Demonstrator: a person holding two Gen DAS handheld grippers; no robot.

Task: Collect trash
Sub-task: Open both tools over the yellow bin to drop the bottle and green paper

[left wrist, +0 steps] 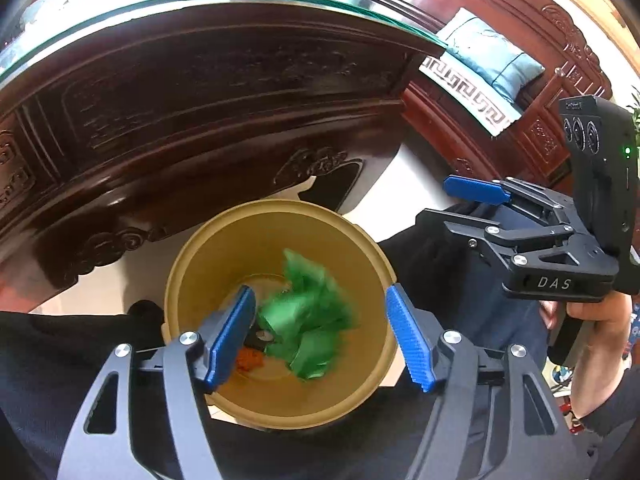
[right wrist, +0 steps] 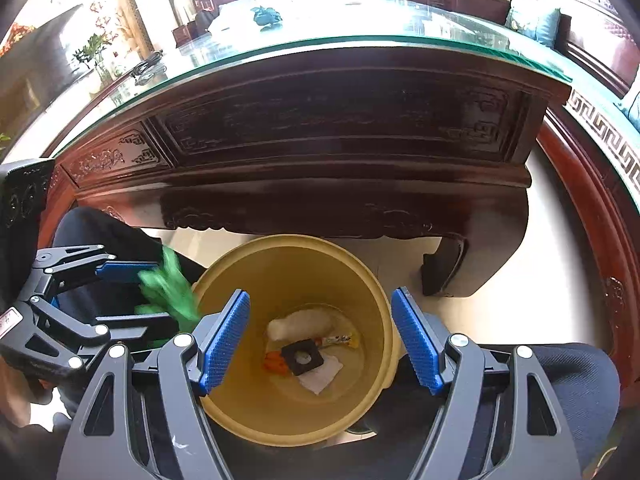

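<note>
A tan round bin [left wrist: 224, 248] stands on the floor below both grippers; it also shows in the right wrist view [right wrist: 256, 264]. My left gripper [left wrist: 320, 336] is open above it. A blurred green wrapper [left wrist: 308, 320] hangs free between its fingers, over the bin. In the right wrist view the wrapper [right wrist: 168, 288] is beside the left gripper, at the bin's left rim. My right gripper [right wrist: 320, 340] is open and empty above the bin. On the bin's floor lie a white wad [right wrist: 300, 322], a black square piece [right wrist: 302, 358], orange scraps [right wrist: 274, 362] and white paper [right wrist: 322, 376].
A dark carved wooden table [right wrist: 320, 128] with a glass top [right wrist: 360, 28] stands just behind the bin. A red carved wooden sofa [left wrist: 520, 92] with blue cushions is at the right. The person's dark-clothed legs [left wrist: 60, 352] flank the bin.
</note>
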